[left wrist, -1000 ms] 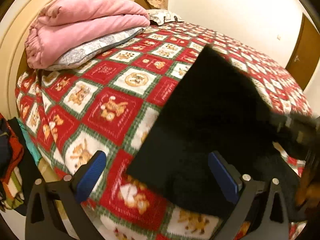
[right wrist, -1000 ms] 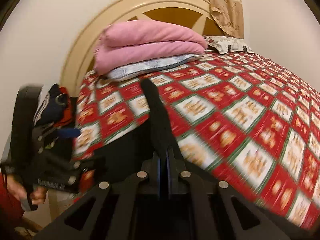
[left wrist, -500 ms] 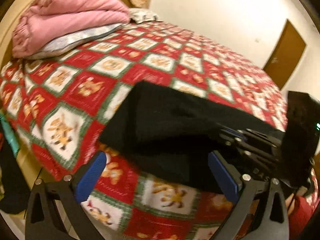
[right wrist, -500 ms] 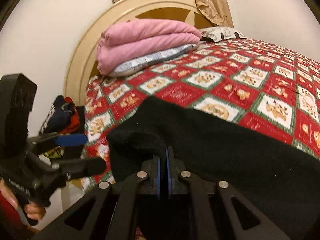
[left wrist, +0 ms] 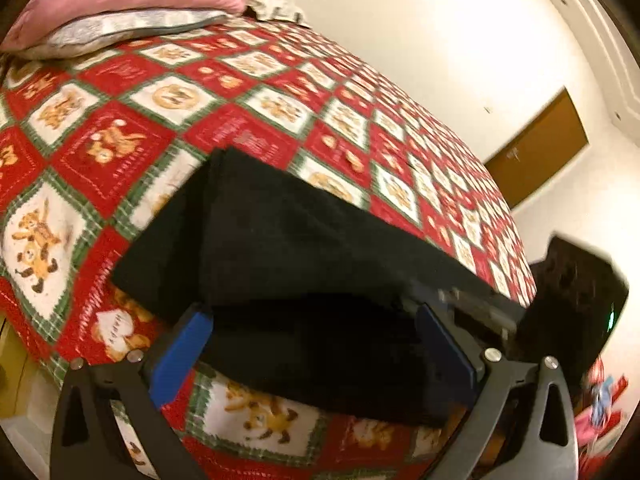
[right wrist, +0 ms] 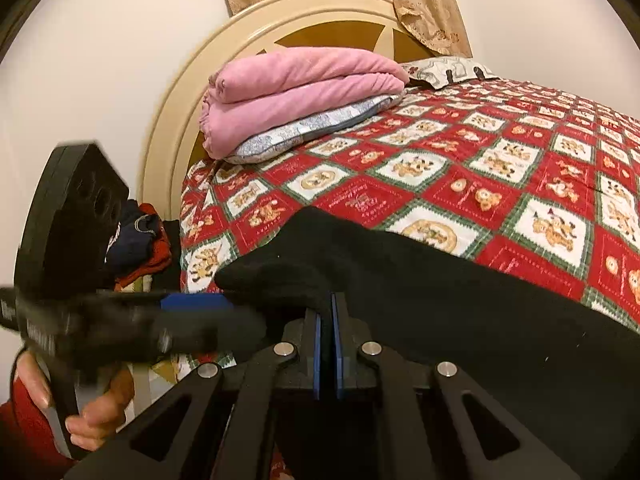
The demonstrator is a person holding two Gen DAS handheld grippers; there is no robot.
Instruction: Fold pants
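The black pants (left wrist: pixel 288 248) lie folded on the red patterned bedspread (left wrist: pixel 224 92) near the bed's front edge. My left gripper (left wrist: pixel 316 336) is open, its blue pads on either side of the pants' near edge. My right gripper (right wrist: pixel 329 320) is shut on the pants (right wrist: pixel 440 304), pinching the near fold of the cloth. The right gripper also shows at the right in the left wrist view (left wrist: pixel 560 304). The left gripper shows at the left in the right wrist view (right wrist: pixel 132 320), blurred.
Folded pink blankets (right wrist: pixel 296 92) lie on a grey pillow (right wrist: pixel 316 128) by the cream headboard (right wrist: pixel 256 32). A pile of dark and red clothes (right wrist: pixel 136 240) sits beside the bed. A brown door (left wrist: pixel 536 148) is in the far wall.
The pants, held up a second ago, have been laid down flat on the bed. The left gripper has moved in around their near edge. The right gripper has stayed shut on the cloth.
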